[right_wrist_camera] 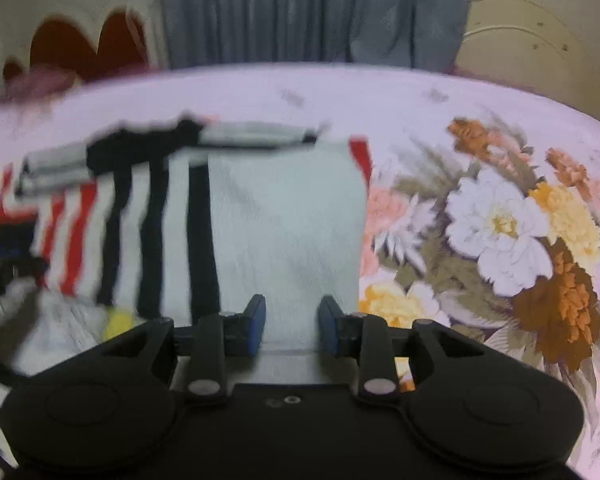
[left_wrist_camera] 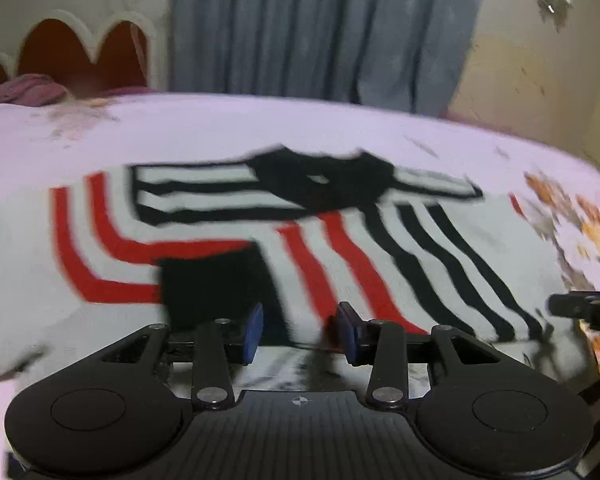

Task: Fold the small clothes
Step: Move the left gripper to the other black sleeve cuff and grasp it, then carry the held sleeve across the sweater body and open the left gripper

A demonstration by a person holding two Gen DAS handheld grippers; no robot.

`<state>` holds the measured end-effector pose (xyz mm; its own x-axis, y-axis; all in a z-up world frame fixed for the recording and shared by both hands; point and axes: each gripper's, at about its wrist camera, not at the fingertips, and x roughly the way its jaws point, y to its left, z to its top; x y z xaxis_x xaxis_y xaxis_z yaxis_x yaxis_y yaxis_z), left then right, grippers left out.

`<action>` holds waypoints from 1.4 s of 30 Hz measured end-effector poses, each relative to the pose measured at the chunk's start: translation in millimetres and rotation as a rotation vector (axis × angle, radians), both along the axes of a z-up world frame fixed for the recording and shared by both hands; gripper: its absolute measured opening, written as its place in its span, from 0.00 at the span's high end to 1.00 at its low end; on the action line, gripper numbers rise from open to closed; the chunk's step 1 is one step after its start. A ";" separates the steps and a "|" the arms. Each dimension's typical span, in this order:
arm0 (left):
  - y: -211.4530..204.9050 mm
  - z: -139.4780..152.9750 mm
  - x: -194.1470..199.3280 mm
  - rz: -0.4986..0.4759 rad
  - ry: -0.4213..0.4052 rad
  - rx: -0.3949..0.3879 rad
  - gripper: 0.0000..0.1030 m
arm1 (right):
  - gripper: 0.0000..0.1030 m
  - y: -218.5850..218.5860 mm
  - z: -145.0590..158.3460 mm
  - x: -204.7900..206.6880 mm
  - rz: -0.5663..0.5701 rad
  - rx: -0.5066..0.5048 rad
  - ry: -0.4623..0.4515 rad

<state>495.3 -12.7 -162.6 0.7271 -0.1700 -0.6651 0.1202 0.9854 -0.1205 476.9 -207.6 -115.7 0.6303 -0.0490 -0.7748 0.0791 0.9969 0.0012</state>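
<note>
A small white shirt (left_wrist_camera: 228, 216) with red and black stripes and a black collar lies spread on the bed, blurred in both views. My left gripper (left_wrist_camera: 300, 334) hovers over the shirt's near hem; its blue pads (left_wrist_camera: 254, 330) stand apart, with striped cloth showing in the gap and nothing pinched. My right gripper (right_wrist_camera: 292, 326) is at the plain white side of the shirt (right_wrist_camera: 284, 220). White cloth lies between its parted fingers, and the pads do not press on it. Each gripper shows at the edge of the other's view: right gripper (left_wrist_camera: 584, 308), left gripper (right_wrist_camera: 8, 272).
The bed wears a pale pink sheet (left_wrist_camera: 260, 120) with a large flower print (right_wrist_camera: 500, 232) right of the shirt. A red scalloped headboard (left_wrist_camera: 80, 52) and a purple bundle (left_wrist_camera: 32, 90) are at the back left, and a grey curtain (left_wrist_camera: 320, 28) hangs behind.
</note>
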 end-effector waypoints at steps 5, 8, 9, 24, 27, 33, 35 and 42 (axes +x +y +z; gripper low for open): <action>81.5 8.0 -28.8 0.170 -0.041 -0.061 0.40 | 0.58 6.6 17.1 -10.7 -0.023 0.023 -0.081; 146.9 14.1 -63.6 0.274 -0.098 -0.011 0.34 | 0.58 11.2 17.7 -11.8 -0.027 0.038 -0.076; 168.3 13.7 -73.2 0.318 -0.103 0.007 0.34 | 0.58 14.1 17.0 -11.6 -0.026 0.041 -0.073; 404.2 -42.0 -116.1 0.871 -0.099 -0.564 0.57 | 0.58 58.5 23.7 -0.8 -0.064 0.038 -0.083; 412.8 -49.9 -111.8 0.906 -0.127 -0.629 0.57 | 0.58 60.0 28.3 -2.3 -0.081 0.033 -0.086; 395.3 -39.1 -82.0 0.834 -0.132 -0.579 0.96 | 0.58 54.3 36.9 -6.7 -0.094 0.009 -0.094; 372.7 -23.1 -67.1 0.753 -0.155 -0.531 0.96 | 0.58 51.2 39.1 -6.3 -0.097 0.010 -0.099; 245.2 29.7 2.2 0.407 -0.168 -0.385 0.96 | 0.58 38.6 38.3 -0.1 -0.110 0.046 -0.114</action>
